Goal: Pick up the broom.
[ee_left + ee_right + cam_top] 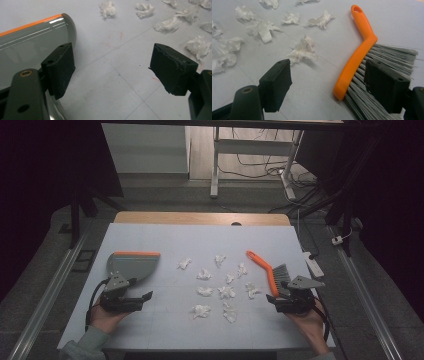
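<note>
Left side: grey plastic dustpan with an orange rim (131,264) lies flat on the table, just ahead of the left gripper (134,301). That gripper's jaws stand wide apart, nothing between them; in the left gripper view one jaw sits right beside the dustpan's wall (30,47), not clamped on it.

Centre: about a dozen crumpled white tissue scraps (226,292) lie scattered loose across the mat, none in the dustpan.

Right side: hand brush with a bent orange plastic handle and grey bristles (270,271) lies on the mat, bristle end nearest the right gripper (284,305). Its jaws are spread too, holding nothing; in the right gripper view they straddle the butt of the handle (358,53) and the bristles, not yet closed.

Progress: looks like the very start. Neither tool is picked up, no scrap swept. Left to do: grasp brush and pan, sweep everything in.

Surface: pale grey-blue mat with faint grid lines (165,240) over a wooden tabletop. Room: dim, grey floor, white desk legs and loose cables behind.
</note>
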Available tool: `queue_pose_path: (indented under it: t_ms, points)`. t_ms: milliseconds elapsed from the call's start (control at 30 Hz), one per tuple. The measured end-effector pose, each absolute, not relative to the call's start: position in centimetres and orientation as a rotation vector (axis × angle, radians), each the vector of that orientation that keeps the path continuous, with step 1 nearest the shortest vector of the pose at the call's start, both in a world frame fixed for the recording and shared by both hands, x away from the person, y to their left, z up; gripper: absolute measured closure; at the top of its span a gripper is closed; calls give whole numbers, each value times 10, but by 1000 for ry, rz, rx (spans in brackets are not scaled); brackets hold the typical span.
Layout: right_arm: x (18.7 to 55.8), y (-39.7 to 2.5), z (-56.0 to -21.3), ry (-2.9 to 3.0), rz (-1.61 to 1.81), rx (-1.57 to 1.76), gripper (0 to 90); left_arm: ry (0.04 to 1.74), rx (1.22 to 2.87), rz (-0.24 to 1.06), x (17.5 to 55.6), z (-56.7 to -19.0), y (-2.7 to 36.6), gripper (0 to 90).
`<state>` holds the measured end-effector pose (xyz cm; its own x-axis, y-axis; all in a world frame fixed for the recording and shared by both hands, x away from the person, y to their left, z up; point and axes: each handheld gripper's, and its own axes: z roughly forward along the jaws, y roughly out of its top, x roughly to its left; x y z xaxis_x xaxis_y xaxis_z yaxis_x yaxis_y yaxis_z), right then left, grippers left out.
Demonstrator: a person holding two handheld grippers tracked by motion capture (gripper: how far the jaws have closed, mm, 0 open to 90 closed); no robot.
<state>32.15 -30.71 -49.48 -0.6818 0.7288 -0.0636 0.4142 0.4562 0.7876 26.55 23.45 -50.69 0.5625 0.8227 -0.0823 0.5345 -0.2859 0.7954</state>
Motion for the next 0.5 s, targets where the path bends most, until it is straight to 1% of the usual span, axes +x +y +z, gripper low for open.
queue_pose_path:
  t_ms: [333, 500]
  points:
    - [323, -305, -491, 2327, 1075, 961, 222, 1088, 1979, 442, 265, -507, 234, 216]
    - [329, -305, -475, 2296, 1078, 968, 223, 1092, 1989, 441, 267, -508, 232, 219]
